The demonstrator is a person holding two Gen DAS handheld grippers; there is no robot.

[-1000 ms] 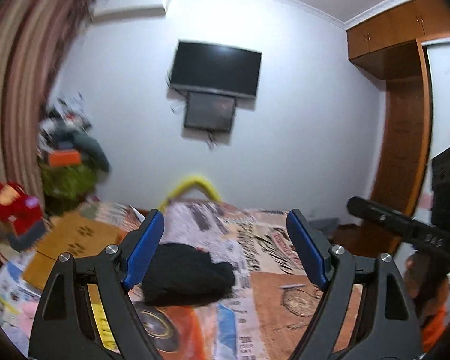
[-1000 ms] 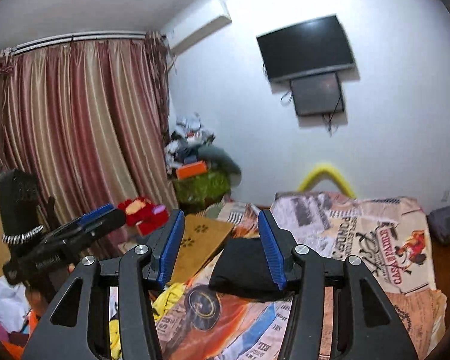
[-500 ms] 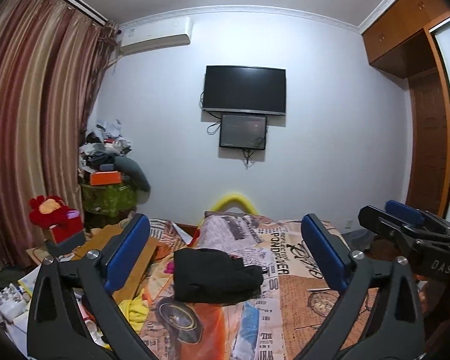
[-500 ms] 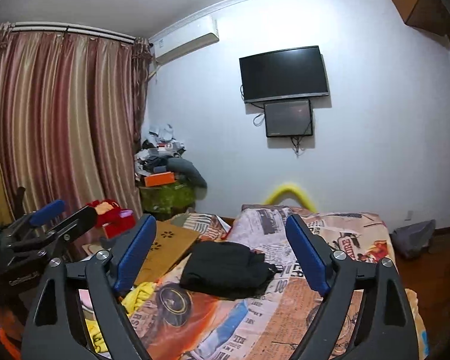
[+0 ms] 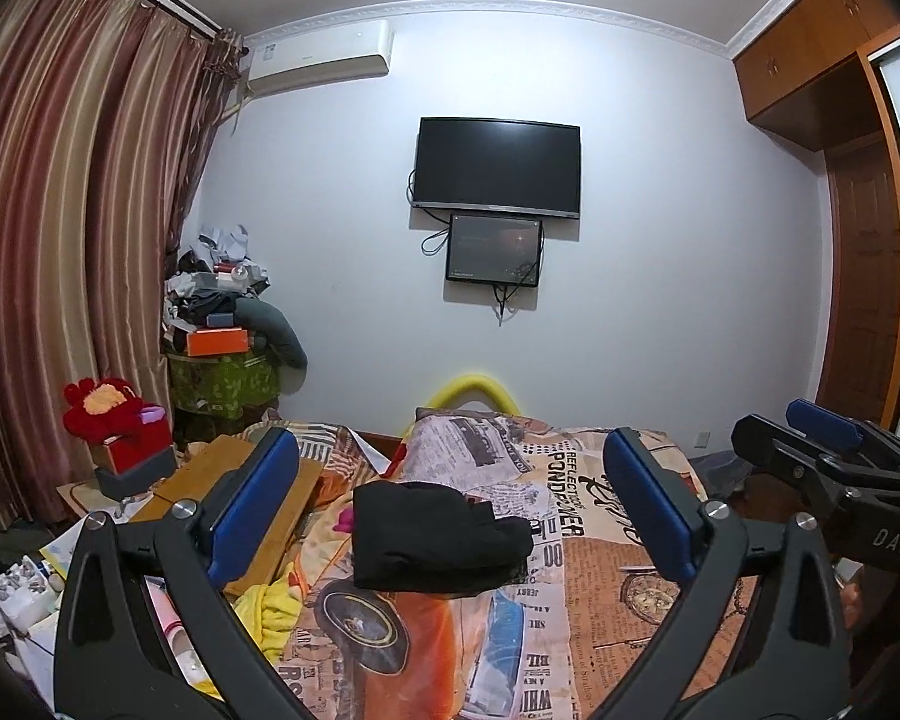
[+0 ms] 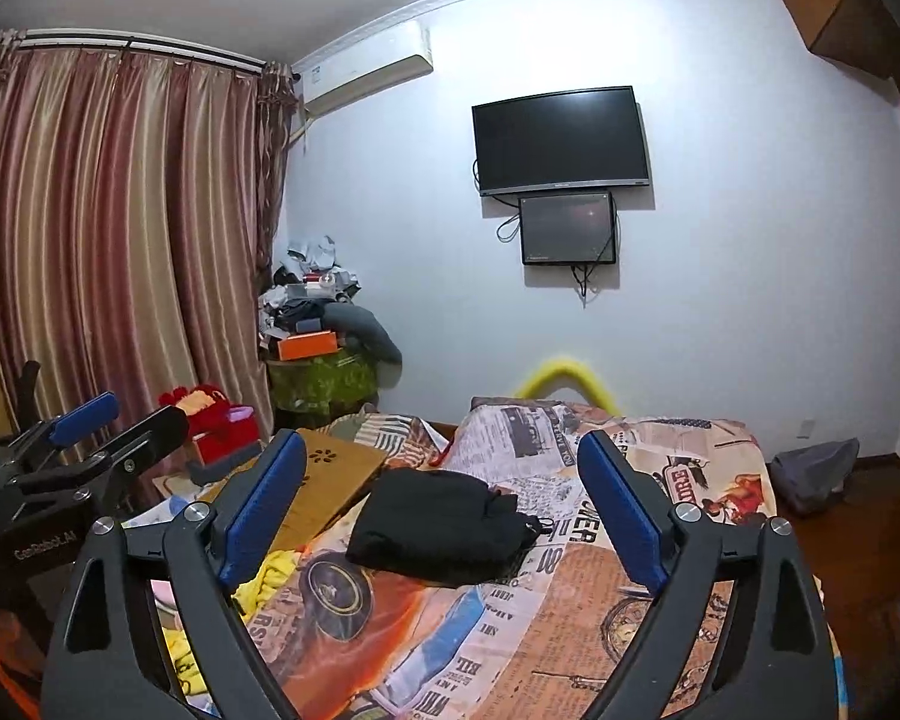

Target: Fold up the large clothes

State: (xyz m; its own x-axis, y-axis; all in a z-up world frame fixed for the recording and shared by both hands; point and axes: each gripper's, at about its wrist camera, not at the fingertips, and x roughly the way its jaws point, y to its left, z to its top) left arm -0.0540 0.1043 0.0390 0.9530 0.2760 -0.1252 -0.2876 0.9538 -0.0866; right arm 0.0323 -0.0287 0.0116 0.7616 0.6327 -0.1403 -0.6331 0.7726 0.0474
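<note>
A folded black garment (image 5: 435,537) lies on the bed's newspaper-print cover (image 5: 546,630); it also shows in the right wrist view (image 6: 441,528). My left gripper (image 5: 450,507) is open and empty, held back from the garment and above the bed's near end. My right gripper (image 6: 444,501) is open and empty too, likewise well short of the garment. The right gripper shows at the right edge of the left wrist view (image 5: 822,450), and the left gripper at the left edge of the right wrist view (image 6: 84,438).
A wooden board (image 5: 240,510) and yellow cloth (image 5: 270,600) lie left of the bed. A red plush toy (image 5: 105,408) and a cluttered stack (image 5: 222,324) stand by the curtain (image 5: 60,240). A TV (image 5: 498,165) hangs on the far wall. A wardrobe (image 5: 858,240) is at right.
Both grippers have pulled back and up from the black garment and levelled out. The right gripper's jaws have opened wider. The garment stays folded on the bed.
</note>
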